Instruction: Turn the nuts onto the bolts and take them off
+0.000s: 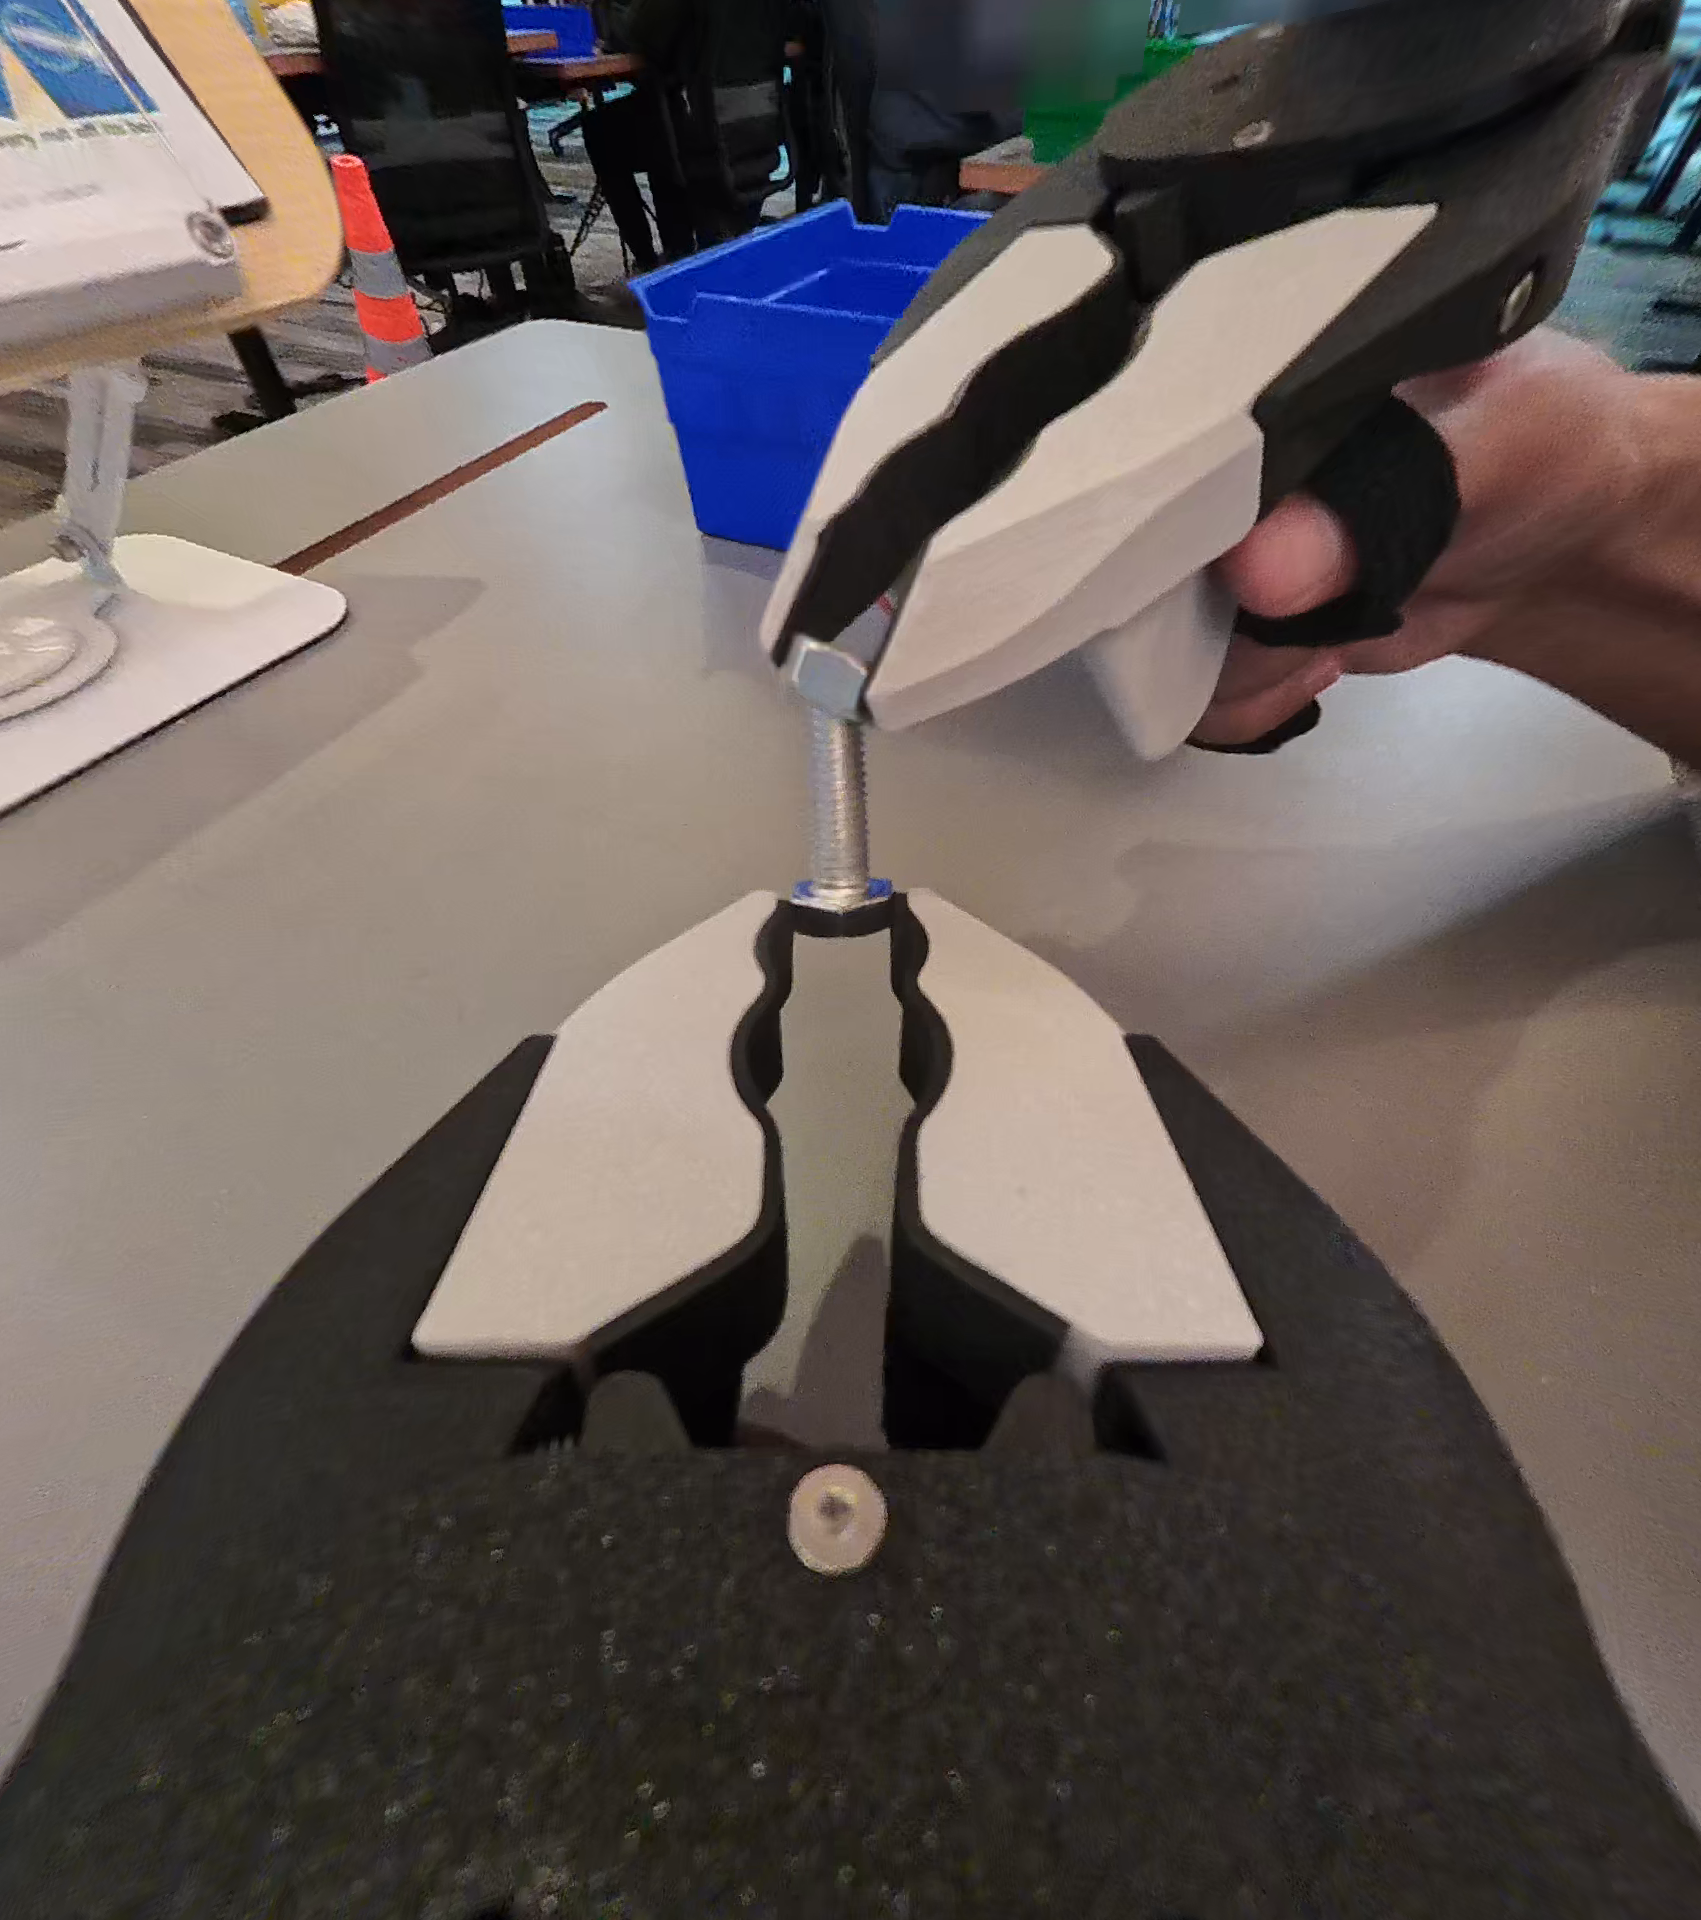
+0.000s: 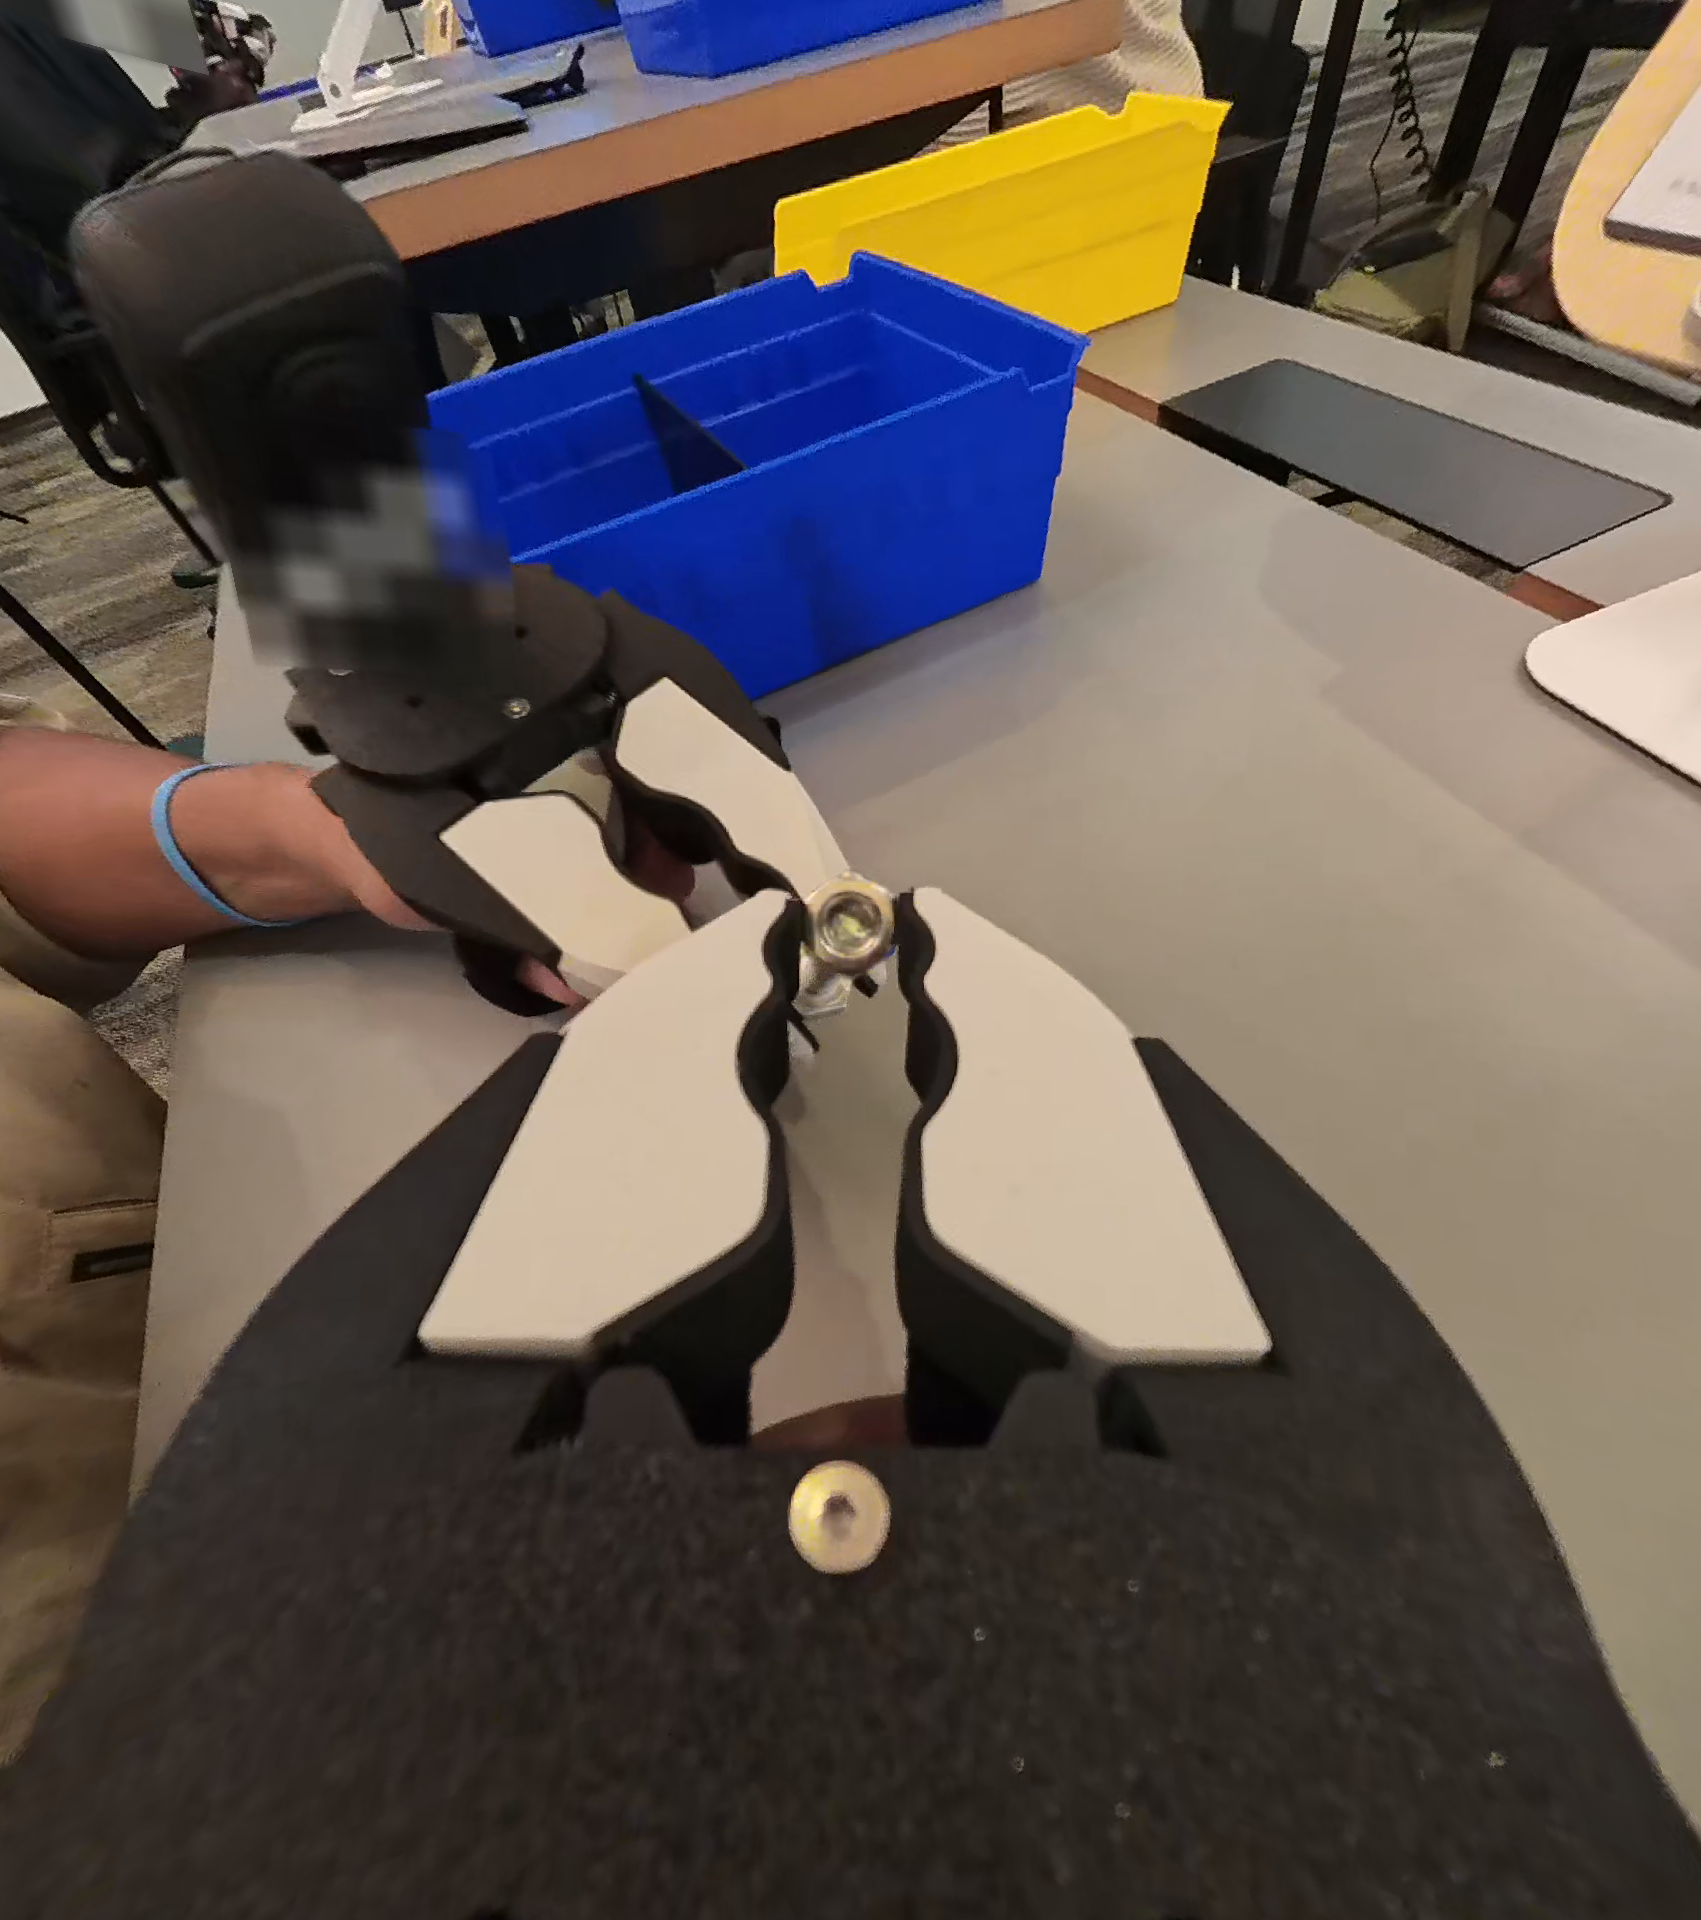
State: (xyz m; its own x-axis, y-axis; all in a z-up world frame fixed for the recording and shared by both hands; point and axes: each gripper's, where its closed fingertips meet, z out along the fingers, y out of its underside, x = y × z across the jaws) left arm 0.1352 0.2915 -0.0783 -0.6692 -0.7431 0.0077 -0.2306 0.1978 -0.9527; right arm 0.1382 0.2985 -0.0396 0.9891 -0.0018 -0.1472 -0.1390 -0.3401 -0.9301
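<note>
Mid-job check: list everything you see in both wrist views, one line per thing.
bolt: one, silver, upright between the two tools, hex head on top
nut: one, silver with blue ring, low on the bolt's thread
blue bin: one, divided, on the table behind the work
yellow bin: one, beyond the blue bin
table: one, grey
white stand base: one, far left of left wrist view
orange cone: one, on the floor beyond
black pad: one, flat on the table
left tool: shut on the nut
right tool: shut on the bolt's head
</note>
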